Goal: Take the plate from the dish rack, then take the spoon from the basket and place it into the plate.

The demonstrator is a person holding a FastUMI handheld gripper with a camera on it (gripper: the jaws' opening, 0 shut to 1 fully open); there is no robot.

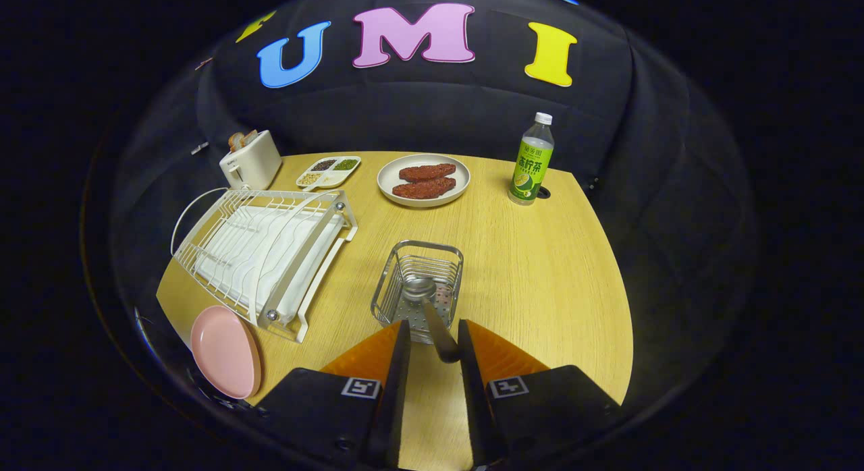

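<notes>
hand-held gripper [434, 336], fingers part-open, tilted down

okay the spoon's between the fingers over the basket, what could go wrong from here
1. The spoon touches only one finger at its handle end; the gripper may not have it firmly, so it could slip back into the basket.
2. The pink plate sits at the table's near corner; a hard placement might push it off.
</notes>
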